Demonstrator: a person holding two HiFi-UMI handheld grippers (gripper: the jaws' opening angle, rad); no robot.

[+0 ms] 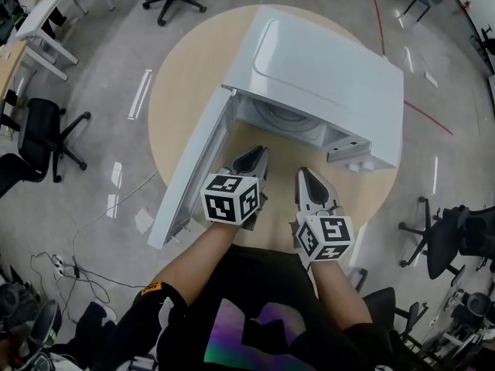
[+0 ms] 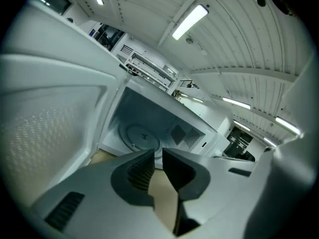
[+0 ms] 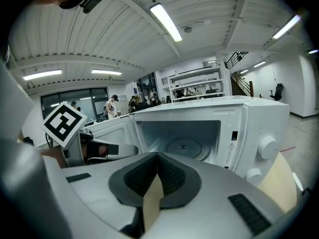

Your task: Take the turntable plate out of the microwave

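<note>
Before the open microwave (image 1: 325, 76), turntable plate (image 3: 185, 147) inside, left gripper (image 1: 260, 153) holds fingers (image 2: 142, 171) slightly apart, right gripper (image 1: 305, 174) shut, both empty.

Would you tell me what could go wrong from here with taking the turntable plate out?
1. The right tongs are shut and the left tongs barely apart, so they may shove the turntable plate instead of gripping it.
2. The open door stands beside the left tongs and could get knocked.
3. The plate lies flat in the microwave; lifted by one edge, it might slip.
</note>
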